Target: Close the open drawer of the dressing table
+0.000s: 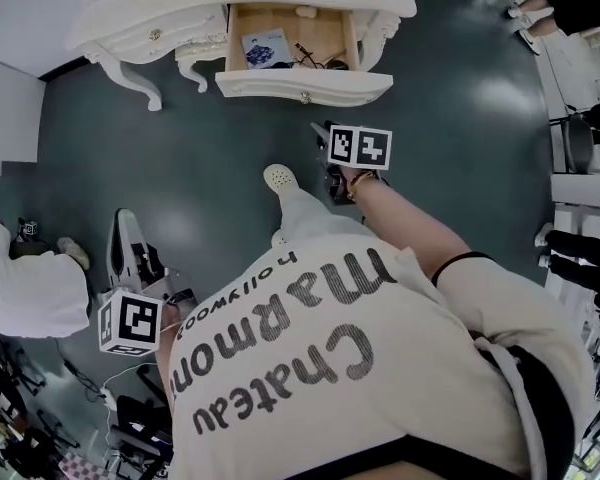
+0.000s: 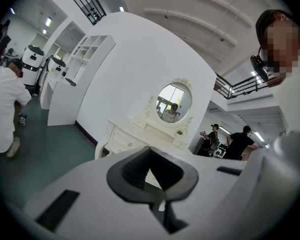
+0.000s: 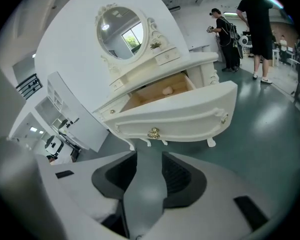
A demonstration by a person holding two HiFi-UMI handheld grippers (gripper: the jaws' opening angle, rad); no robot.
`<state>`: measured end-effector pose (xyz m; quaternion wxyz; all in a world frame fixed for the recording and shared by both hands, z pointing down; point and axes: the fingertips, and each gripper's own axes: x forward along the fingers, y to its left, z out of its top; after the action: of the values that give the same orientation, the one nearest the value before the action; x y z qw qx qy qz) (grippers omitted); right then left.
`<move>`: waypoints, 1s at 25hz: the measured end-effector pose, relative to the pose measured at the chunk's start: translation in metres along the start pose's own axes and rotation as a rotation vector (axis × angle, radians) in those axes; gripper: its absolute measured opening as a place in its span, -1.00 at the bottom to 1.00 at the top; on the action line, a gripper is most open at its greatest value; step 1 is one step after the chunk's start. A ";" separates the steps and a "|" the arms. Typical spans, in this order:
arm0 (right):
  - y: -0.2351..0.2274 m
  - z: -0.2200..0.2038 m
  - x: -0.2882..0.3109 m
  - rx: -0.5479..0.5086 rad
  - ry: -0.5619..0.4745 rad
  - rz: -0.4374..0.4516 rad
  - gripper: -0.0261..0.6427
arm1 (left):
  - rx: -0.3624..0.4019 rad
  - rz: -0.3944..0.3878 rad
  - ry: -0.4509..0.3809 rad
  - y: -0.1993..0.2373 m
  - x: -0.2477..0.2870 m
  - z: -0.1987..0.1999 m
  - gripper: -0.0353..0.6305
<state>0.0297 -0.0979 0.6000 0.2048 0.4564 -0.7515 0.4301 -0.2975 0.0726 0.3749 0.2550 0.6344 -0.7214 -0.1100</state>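
Now the right tongs (image 3: pixel 149 160), wide and empty, face the open drawer (image 3: pixel 175 116); the left tongs (image 2: pixel 151 166) look pinched together. Next: push its front in.

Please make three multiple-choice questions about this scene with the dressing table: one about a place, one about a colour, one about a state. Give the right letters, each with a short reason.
1. Where is the open drawer from the right gripper?
A. ahead of it, apart
B. between its jaws
C. behind it

2. What colour is the knob on the drawer front?
A. black
B. gold
C. red

3. How do the right gripper's jaws stand?
A. shut on the knob
B. shut on a cable
C. apart, empty

Answers:
1 A, the drawer front shows beyond the jaws, untouched.
2 B, the knob shines gold on the white front.
3 C, only floor shows between the jaws.
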 end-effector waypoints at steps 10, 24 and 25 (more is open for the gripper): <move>-0.005 0.020 0.058 0.106 0.082 -0.040 -0.28 | -0.022 0.087 -0.029 0.016 0.036 0.019 -0.87; -0.024 0.045 0.091 0.230 0.078 -0.126 -0.35 | 0.002 0.123 -0.018 0.016 0.079 0.027 -0.87; -0.024 0.048 0.093 0.225 0.075 -0.127 -0.36 | 0.001 0.126 -0.019 0.017 0.080 0.027 -0.87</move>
<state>0.0081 -0.1902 0.6496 0.2069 0.5067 -0.6601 0.5145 -0.3309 -0.0067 0.3779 0.2544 0.5869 -0.7622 -0.0993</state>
